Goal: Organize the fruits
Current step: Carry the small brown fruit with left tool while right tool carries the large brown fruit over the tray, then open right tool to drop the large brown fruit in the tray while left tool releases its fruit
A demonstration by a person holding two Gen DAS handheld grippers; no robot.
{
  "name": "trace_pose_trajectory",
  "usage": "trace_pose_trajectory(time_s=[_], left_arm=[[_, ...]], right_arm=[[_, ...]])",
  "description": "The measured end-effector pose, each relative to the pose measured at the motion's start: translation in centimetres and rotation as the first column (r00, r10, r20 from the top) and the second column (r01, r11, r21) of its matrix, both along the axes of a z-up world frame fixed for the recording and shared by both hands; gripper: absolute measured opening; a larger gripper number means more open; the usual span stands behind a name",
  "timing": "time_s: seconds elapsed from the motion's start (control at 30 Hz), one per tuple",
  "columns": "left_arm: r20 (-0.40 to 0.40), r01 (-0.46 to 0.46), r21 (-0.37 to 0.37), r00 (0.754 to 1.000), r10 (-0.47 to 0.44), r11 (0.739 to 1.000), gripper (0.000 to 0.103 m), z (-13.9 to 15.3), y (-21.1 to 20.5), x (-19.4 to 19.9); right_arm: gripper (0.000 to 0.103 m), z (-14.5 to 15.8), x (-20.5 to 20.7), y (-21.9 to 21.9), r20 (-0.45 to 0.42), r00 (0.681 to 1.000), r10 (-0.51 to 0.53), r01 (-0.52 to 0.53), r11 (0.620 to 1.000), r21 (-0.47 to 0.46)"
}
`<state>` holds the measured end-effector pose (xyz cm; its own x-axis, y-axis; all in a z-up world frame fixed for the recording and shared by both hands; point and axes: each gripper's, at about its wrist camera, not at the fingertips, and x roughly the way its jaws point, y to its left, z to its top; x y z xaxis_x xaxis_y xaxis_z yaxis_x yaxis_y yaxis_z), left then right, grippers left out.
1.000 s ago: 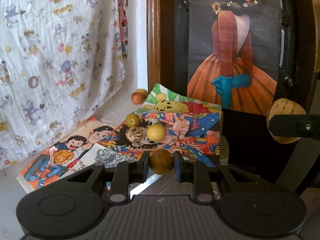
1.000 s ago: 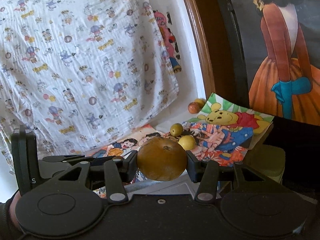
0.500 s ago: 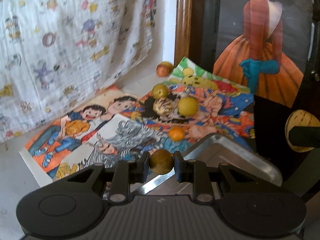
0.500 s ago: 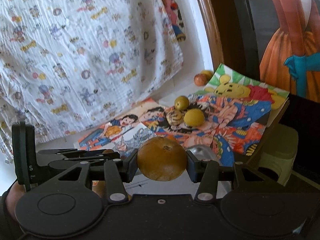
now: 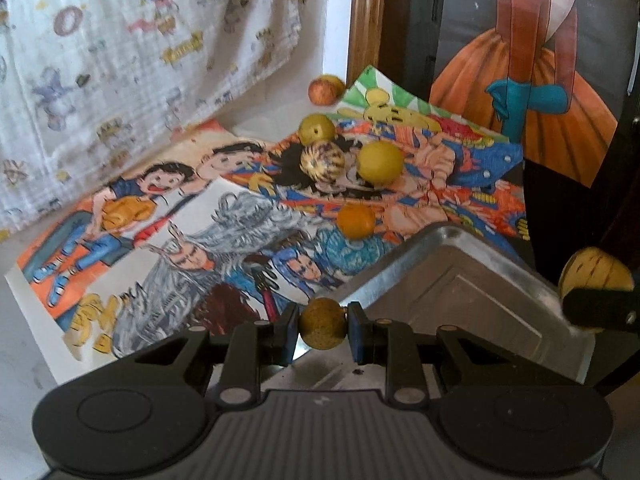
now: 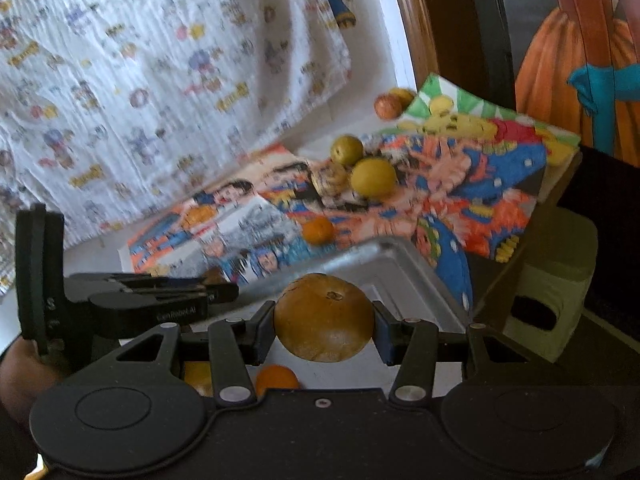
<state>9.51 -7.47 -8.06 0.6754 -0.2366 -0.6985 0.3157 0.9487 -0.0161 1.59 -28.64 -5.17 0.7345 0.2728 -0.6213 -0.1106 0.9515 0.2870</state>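
The left gripper [image 5: 323,325] is clamped on one small brown fruit [image 5: 322,323] above the near corner of a metal tray [image 5: 460,280]. The right gripper [image 6: 323,318] pinches one large brown fruit [image 6: 323,317] over the same tray, where two orange fruits [image 6: 276,381] lie below it. Beyond the tray, on the cartoon posters [image 5: 192,240], sit one small orange [image 5: 355,221], one striped fruit [image 5: 322,161], one yellow fruit [image 5: 379,162] and one green fruit [image 5: 317,128]. Farthest, by the wall, rests one reddish fruit [image 5: 322,90].

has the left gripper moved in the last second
Yes. The left gripper, shut on a small brown fruit, has tilted down over the metal tray; the drawings now fill its view.
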Motion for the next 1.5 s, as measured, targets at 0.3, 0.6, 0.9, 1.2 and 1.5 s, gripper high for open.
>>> trace_pose_trajectory(time_s=[0.3, 0.6, 0.9, 1.2, 1.5], left_arm=[[-0.034, 0.026, 0.014, 0.999, -0.025, 1.0, 0.028, -1.5, -1.0, 0.9], [-0.065, 0.057, 0.021, 0.996, -0.056, 0.998, 0.028, -2.6, -2.0, 1.0], [-0.062, 0.06, 0.022, 0.996, -0.059, 0.998, 0.029, -2.9, -2.0, 0.8], [-0.06, 0.057, 0.024, 0.997, -0.056, 0.998, 0.031, -2.9, -2.0, 0.7], [-0.063, 0.056, 0.02, 0.997, -0.055, 0.998, 0.031, -2.8, -1.9, 0.7]], right_arm=[[0.052, -2.2, 0.8, 0.2, -0.047, 0.999, -0.006, 0.005, 1.0, -0.019], [0.052, -4.1, 1.6, 1.5, -0.057, 0.998, 0.009, -0.016, 0.993, -0.12], [0.052, -5.4, 2.0, 1.6, -0.09, 0.996, 0.009, -0.022, 0.99, -0.136], [0.053, -5.7, 2.0, 1.5, -0.096, 0.995, 0.003, -0.015, 0.992, -0.127], [0.054, -5.4, 2.0, 1.4, -0.095, 0.996, 0.0, -0.011, 0.993, -0.12]])
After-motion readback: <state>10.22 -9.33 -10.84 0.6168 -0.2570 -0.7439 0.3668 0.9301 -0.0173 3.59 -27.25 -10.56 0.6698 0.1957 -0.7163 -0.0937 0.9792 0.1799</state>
